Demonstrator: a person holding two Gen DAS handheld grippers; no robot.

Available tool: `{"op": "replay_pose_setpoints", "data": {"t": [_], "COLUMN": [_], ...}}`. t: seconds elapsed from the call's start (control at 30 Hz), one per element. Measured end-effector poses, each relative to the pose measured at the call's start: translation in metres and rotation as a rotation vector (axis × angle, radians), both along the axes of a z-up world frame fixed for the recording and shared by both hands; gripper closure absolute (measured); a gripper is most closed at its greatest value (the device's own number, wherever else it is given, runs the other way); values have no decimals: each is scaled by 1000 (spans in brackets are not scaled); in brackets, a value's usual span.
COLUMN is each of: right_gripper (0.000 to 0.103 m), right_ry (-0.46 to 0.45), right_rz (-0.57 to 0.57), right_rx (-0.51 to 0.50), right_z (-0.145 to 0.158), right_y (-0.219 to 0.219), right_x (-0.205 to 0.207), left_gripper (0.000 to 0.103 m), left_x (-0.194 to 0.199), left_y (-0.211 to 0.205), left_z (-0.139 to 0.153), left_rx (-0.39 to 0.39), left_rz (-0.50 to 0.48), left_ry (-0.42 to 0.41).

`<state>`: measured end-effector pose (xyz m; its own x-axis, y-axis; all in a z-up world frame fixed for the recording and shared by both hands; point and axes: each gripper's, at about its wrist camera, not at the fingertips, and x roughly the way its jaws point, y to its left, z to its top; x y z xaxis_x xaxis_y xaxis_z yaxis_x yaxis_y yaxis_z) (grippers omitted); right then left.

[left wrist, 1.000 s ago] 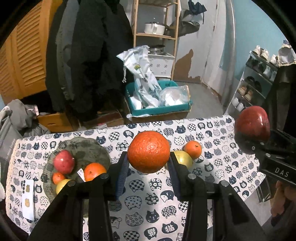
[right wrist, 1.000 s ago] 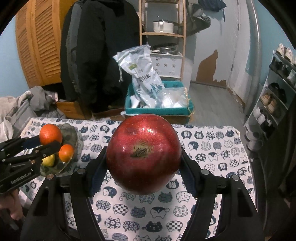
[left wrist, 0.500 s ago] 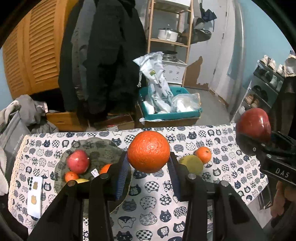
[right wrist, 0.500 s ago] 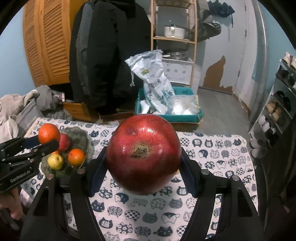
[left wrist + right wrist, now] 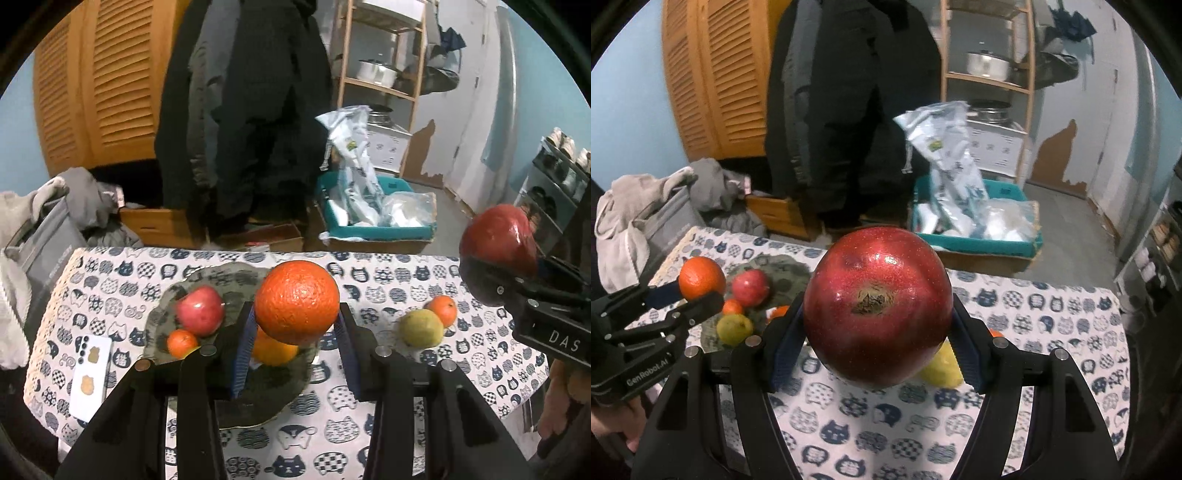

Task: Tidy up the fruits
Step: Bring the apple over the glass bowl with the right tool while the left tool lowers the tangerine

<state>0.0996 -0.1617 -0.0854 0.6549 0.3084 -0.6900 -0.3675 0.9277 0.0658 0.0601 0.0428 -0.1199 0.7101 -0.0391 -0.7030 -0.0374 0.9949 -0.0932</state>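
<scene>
Left wrist view: the left tongs [image 5: 297, 328] are clamping a large orange [image 5: 296, 302] between their blue pads, holding it in the air above a dark plate [image 5: 273, 384] on a table [image 5: 325, 424] covered in a cat-print cloth. On the plate are lying a red apple [image 5: 199, 309], a small tangerine [image 5: 181, 343] and another orange fruit [image 5: 273, 350] partly hidden behind the held one. A green pear [image 5: 422, 328] and a second tangerine [image 5: 441, 311] are sitting touching each other on the cloth to the right of the plate. Right wrist view: the right tongs [image 5: 878, 334] are gripping a big dark-red pomegranate [image 5: 877, 310], jaws spread wide around it, above the table right of the plate. A white card [image 5: 90, 376] is lying left of the plate.
</scene>
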Motion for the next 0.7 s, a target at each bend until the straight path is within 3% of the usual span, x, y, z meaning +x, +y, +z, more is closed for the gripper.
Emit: {"op": "replay_pose_setpoints", "data": {"t": [0.4,0.7], "right_gripper": [32,32], "right_ry": [52,163], "right_rz": [103,140], "right_rx": [-3,4], "right_z": [-26,-67], "right_y": [68,99], "right_x": [17,31], "left_gripper": [60,60], "left_x": [2,10], "left_y": [45,59], "left_z": [-28,-78], "left_rx": [-7,-29], "left_rz": [81,85], "left_ry": [65,185]}}
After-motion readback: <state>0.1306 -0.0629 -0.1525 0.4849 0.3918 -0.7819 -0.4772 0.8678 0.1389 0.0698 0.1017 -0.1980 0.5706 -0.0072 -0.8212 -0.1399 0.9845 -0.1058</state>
